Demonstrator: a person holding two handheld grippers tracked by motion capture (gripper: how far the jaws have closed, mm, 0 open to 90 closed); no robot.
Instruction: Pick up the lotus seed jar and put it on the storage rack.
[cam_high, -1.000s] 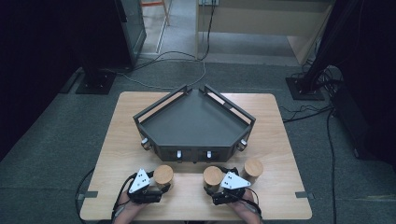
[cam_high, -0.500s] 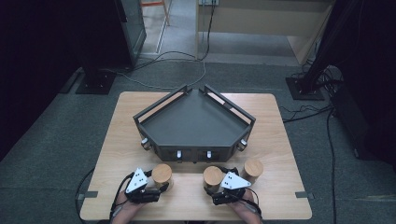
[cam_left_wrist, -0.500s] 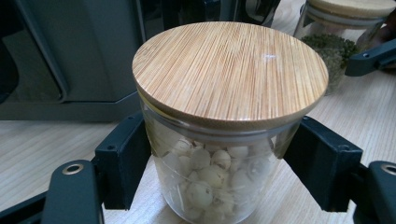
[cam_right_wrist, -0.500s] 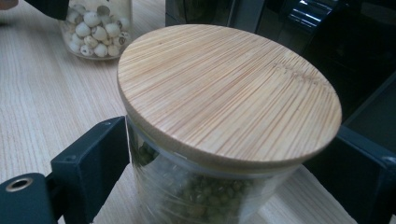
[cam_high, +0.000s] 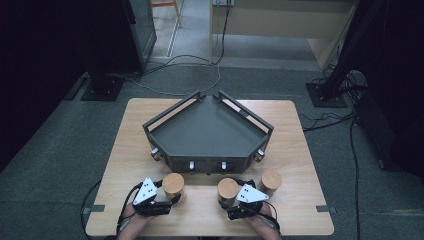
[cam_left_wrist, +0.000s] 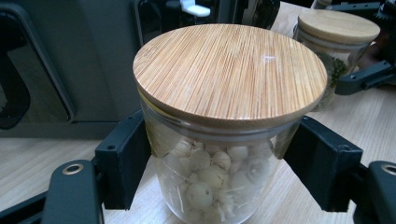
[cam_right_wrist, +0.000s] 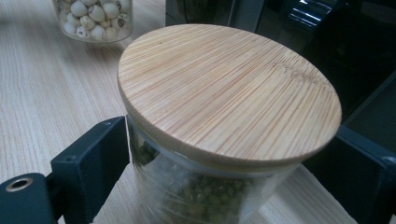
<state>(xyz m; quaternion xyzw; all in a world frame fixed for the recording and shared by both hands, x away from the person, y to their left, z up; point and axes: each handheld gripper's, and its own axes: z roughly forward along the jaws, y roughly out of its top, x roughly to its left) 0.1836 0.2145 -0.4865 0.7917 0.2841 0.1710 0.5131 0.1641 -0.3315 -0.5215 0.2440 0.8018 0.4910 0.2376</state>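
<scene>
A glass jar of pale round seeds (cam_high: 173, 184) with a bamboo lid (cam_left_wrist: 229, 74) stands on the wooden table, in front of the tray's left half. My left gripper (cam_high: 169, 196) (cam_left_wrist: 219, 172) is shut on it, with a black pad pressed on each side of the glass below the lid. A second jar, holding green beans (cam_high: 227, 188) under its own bamboo lid (cam_right_wrist: 229, 88), stands to the right. My right gripper (cam_high: 230, 199) (cam_right_wrist: 224, 182) is shut on it in the same way. Both jars are upright on the table.
A third lidded jar (cam_high: 270, 181) stands just right of the green bean jar. A dark five-sided tray (cam_high: 210, 165) with raised walls and small knobs on its front sits mid-table behind the jars. Cables trail from both grippers toward the table's front edge.
</scene>
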